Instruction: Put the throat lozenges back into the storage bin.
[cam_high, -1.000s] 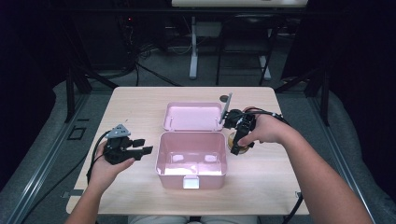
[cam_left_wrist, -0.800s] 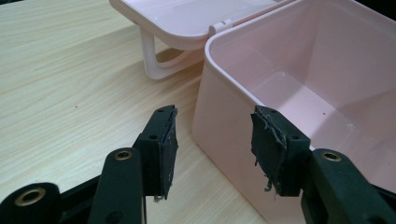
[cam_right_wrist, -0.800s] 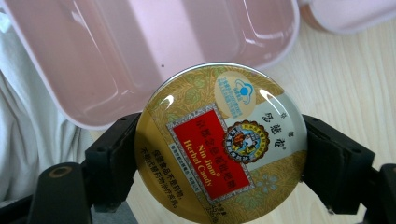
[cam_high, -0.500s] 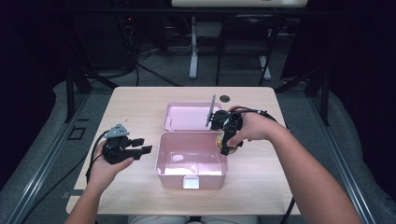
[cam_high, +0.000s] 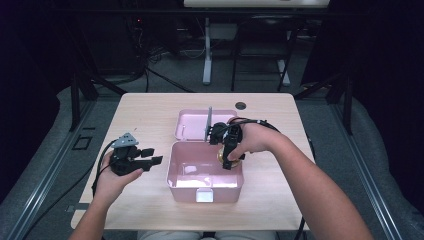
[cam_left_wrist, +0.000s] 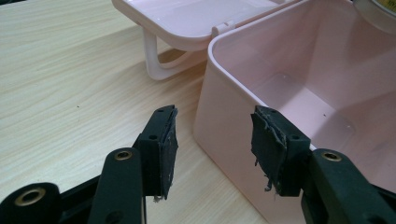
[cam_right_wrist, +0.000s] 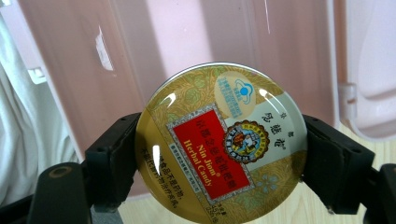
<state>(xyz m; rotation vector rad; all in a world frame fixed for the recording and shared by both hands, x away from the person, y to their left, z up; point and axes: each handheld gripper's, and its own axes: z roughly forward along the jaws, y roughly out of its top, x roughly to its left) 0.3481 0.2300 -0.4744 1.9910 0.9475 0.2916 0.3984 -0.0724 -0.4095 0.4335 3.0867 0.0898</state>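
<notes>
One desk (cam_high: 150, 107). One pink box (cam_high: 172, 175) with one open lid (cam_high: 192, 125) and one handle (cam_left_wrist: 156, 58). One round candy tin (cam_right_wrist: 222, 144); two tools, left tool (cam_high: 152, 156) and right tool (cam_right_wrist: 219, 158).

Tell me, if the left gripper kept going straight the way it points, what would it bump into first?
Probably the pink box. The left gripper has open, empty jaws aimed at the box's near corner, one jaw either side of it, so the wall looks first in line, though depth is hard to judge.
</notes>
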